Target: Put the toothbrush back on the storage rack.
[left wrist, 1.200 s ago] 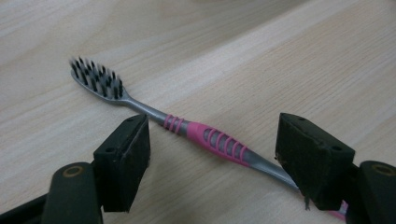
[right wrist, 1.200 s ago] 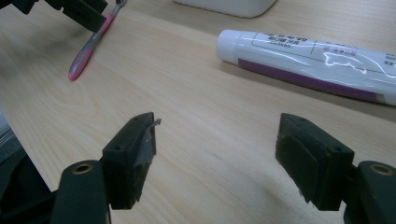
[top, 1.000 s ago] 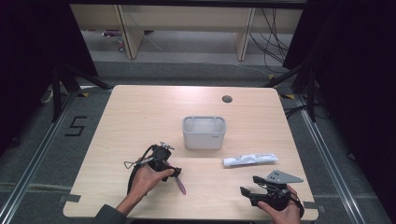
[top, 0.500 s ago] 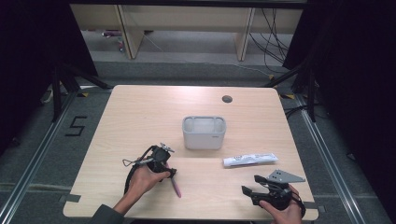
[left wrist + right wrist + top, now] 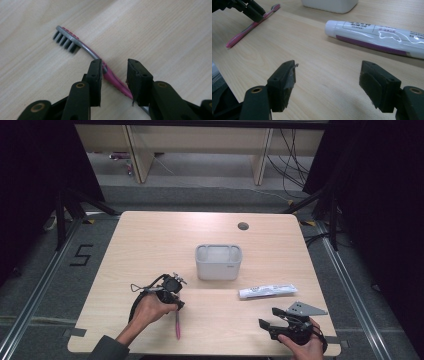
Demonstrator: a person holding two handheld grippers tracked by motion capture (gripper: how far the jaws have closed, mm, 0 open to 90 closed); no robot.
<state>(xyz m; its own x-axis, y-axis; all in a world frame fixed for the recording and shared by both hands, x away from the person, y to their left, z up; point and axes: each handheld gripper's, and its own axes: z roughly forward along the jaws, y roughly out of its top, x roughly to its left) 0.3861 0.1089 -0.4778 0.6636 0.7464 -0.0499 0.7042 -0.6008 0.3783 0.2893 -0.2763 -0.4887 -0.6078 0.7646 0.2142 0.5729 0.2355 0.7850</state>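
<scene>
The left hand-held gripper has just been closing its jaws astride the pink toothbrush, which lies flat on the worktop in front of the white holder; one pad touches the handle, the other stands off. The right hand-held gripper stands apart, empty, near the toothpaste tube.

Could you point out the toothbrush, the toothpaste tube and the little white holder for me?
toothbrush (image 5: pixel 67 41): left gripper view, on the bristle head.
toothpaste tube (image 5: pixel 372 35): right gripper view, on the middle of the white body.
white holder (image 5: pixel 218 268): high view, on its front wall.
</scene>
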